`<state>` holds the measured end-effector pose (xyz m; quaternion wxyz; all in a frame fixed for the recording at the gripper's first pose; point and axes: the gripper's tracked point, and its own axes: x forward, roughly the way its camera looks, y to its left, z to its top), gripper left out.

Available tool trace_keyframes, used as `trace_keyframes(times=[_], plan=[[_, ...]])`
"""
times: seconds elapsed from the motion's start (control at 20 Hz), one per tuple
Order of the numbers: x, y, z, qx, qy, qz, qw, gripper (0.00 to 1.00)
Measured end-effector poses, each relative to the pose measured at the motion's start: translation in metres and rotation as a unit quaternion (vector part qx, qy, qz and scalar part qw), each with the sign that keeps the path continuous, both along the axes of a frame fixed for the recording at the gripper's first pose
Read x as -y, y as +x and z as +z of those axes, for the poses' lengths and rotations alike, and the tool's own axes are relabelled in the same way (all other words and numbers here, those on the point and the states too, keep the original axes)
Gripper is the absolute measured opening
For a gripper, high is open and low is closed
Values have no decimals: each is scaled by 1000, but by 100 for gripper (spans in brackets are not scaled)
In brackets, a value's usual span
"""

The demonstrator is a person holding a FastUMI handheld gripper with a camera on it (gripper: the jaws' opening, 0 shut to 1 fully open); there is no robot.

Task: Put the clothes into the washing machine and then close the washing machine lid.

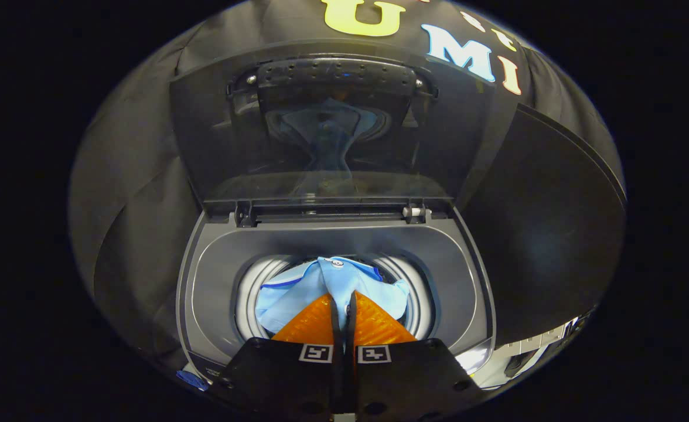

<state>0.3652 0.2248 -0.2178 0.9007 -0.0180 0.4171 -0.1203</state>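
Note:
A light blue garment (297, 293) with a white and dark trim hangs in the round drum opening (249, 293) of a top-loading washing machine (215, 275). My gripper (343, 300) is right above the drum, its fingers pressed together with a fold of the blue cloth pinched between them. The rest of the garment spreads out to both sides below the fingertips. The machine's dark glass lid (321, 129) stands upright behind the opening and reflects the blue cloth.
The lid's hinges (415, 212) sit along the back rim of the tub. A dark panel (555, 234) rises to the right of the machine. Black cloth walls close in behind and to the left.

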Motion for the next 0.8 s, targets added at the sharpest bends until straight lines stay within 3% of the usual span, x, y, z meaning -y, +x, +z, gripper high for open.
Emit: trace_keyframes(times=[0.1,0.45,0.8], plan=[[8,-8,-5,-21,-8,-8,1000,5],[-4,-6,11,21,30,10,999,96],[-6,-3,61,84,4,18,996,97]])
